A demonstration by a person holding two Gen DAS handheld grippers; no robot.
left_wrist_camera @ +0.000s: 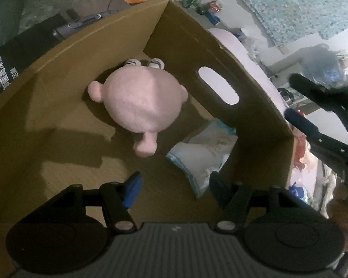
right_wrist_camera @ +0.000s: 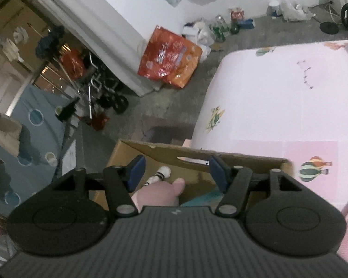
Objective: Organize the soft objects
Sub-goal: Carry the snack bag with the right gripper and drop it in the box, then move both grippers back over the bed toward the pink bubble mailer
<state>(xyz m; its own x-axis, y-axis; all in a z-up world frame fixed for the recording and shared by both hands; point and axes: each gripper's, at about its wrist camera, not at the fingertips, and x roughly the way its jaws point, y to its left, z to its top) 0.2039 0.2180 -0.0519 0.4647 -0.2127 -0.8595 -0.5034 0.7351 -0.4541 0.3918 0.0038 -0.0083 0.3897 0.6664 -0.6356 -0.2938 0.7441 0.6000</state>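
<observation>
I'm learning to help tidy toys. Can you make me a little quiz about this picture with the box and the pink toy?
1. True or false: the pink plush toy lies inside the cardboard box.
2. What lies beside the toy in the box? A) a white and blue packet B) a shoe C) a book
3. Fill in: both the left claw and the right claw are ____, with nothing gripped.

Key: 1 true; 2 A; 3 open

The right gripper (right_wrist_camera: 176, 171) body hides most of the pink plush toy (right_wrist_camera: 157, 194).
</observation>
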